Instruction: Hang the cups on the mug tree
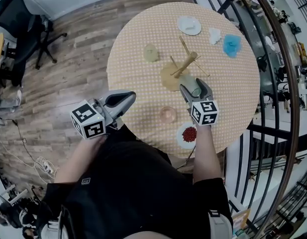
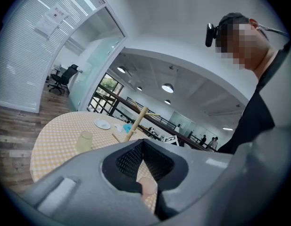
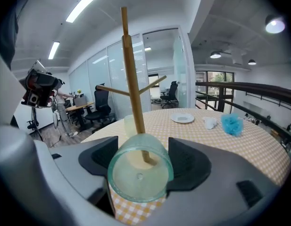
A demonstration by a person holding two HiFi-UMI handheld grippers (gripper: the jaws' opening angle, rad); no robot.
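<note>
Left claw (image 1: 127,97) nearest, clenched tight, nothing in it, off bench (image 1: 138,39) near-left edge, above wood floor (image 1: 68,63). Open bench between it and mug tree (image 1: 185,61). Yellow cup (image 1: 151,53) upright left of tree, well apart from both claws. Pink cup (image 1: 168,114) near front edge. Right claw (image 1: 194,87) spread wide, grasping green cup (image 1: 192,85). Cup on its side, base toward claw, mouth facing trunk, just beside tree base. Railing (image 1: 287,108) close past bench right edge.

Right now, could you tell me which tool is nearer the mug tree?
Right. The right tool, gripping a green cup, is at the base of the mug tree; the left tool is by the table edge.
</note>
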